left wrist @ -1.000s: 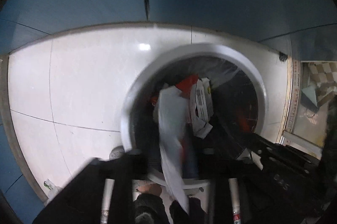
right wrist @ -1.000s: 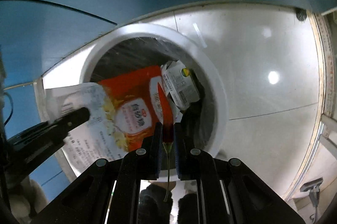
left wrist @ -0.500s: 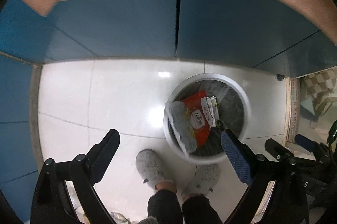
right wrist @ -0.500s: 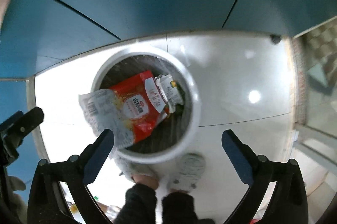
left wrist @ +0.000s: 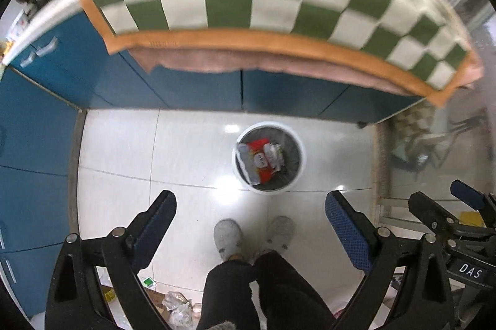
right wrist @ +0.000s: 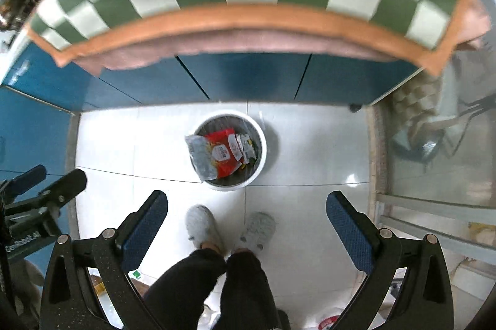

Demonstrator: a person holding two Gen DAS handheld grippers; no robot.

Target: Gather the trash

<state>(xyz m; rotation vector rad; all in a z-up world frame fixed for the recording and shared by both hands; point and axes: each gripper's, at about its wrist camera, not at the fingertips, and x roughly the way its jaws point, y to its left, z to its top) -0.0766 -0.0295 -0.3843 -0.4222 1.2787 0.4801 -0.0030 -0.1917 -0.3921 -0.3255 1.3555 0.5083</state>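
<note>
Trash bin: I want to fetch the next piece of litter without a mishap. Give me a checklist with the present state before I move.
1. Left gripper empty, jaws wide: ok.
2. Right gripper empty, jaws wide: ok.
3. Red packet inside the trash bin: ok.
4. Clear bag fully inside: not ok, it drapes over the rim.
5. Bin upright on the floor: ok.
6. More litter by the feet: ok, its kind cannot tell.

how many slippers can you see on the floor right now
2: a left slipper and a right slipper, both grey, side by side on the white tiles just below the trash bin, on the person's feet. None seem hidden.
</note>
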